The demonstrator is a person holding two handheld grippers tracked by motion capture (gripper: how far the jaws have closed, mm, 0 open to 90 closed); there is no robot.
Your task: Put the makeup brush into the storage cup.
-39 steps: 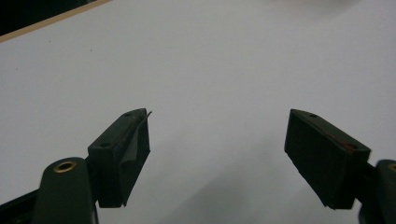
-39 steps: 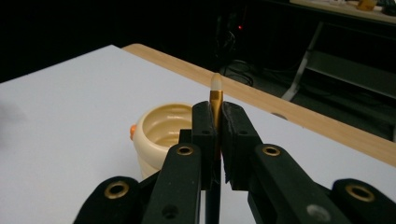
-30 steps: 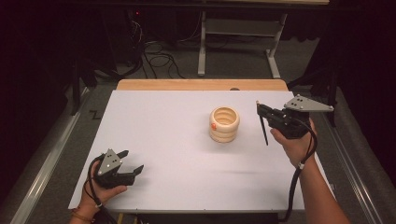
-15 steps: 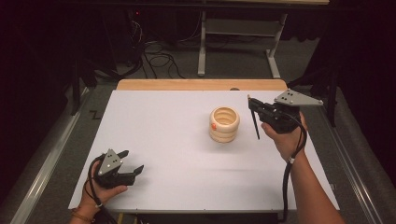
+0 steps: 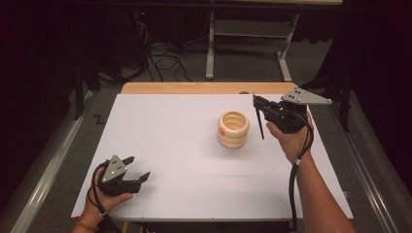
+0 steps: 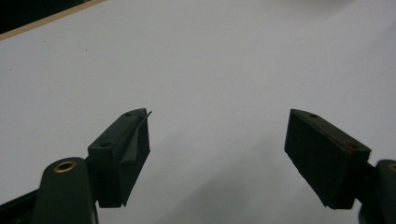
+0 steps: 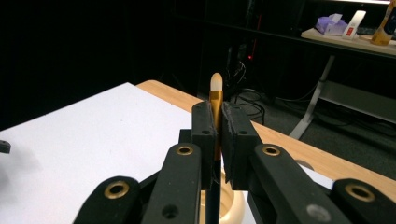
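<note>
A: What is standing on the white table (image 5: 175, 141)?

B: A round wooden holder (image 5: 233, 129), ribbed like stacked rings, right of the middle. Its top is open. Looking down from the high view, the inside seems bare pale wood; a small orange spot sits on its outer left wall.

A: And the right gripper (image 7: 215, 140)?

B: Its jaws are pressed tight on a thin brush (image 7: 215, 100). In the right gripper view the gold ferrule and pale tip stand up above the pads, while the dark handle runs down between them, with the holder's rim just below. In the high view the handle (image 5: 259, 124) hangs as a dark stick off the gripper's front (image 5: 258, 106), just right of the holder and apart from it, above the table.

A: So the brush is outside the holder?

B: Yes, beside it, held upright in the air.

A: The left gripper (image 6: 217, 140)?

B: Jaws spread wide, nothing between them, plain white table beneath. It rests in the person's hand at the near left corner (image 5: 133, 175), well apart from the holder.
</note>
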